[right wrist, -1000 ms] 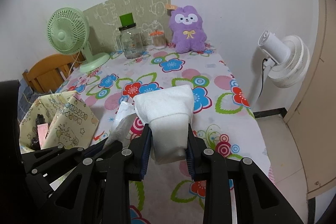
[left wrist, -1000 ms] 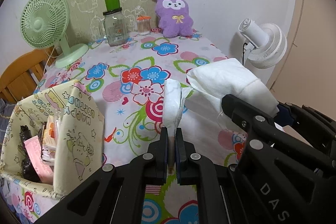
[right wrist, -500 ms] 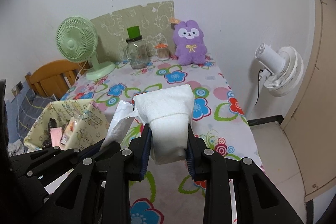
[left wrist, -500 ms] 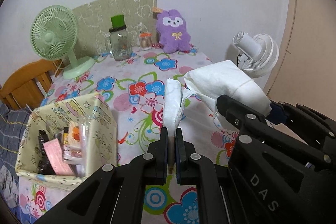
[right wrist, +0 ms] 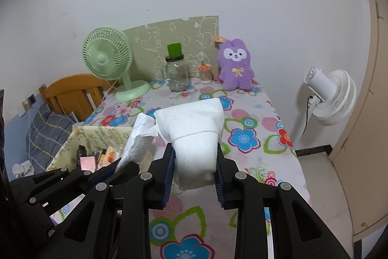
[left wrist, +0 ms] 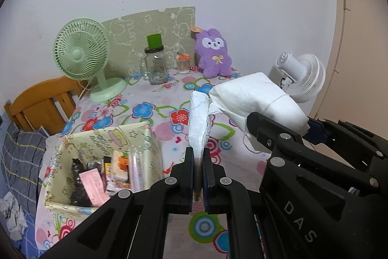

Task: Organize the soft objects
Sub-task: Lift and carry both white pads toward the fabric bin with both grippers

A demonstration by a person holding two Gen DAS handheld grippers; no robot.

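The left tool (left wrist: pixel 198 159) is clamped tight on a thin white plastic bag (left wrist: pixel 199 120), its two fingers almost meeting with only the flattened plastic between them; the bag stands up from the grip above the worktop (left wrist: pixel 150 111) with its flowered cloth. The right tool (right wrist: pixel 195 162) is clamped on a thick white folded cloth (right wrist: pixel 194 135) (a thread runs across its middle), the blue pads pressing its lower end from both sides. Cloth and bag are both held in the air, just beside each other, and the bag's upper edge touches the cloth's left side in the right wrist view.

Below and to the left of the bag, a pale yellow printed box (left wrist: pixel 135 135) sits on the worktop with packets inside. At the far edge stand a green fan (left wrist: pixel 83 57), a glass jar (left wrist: pixel 156 66) with a green cup on its lid, and a purple plush toy (left wrist: pixel 214 54) against the wall. A white fan (right wrist: pixel 332 98) stands on the floor to the right.
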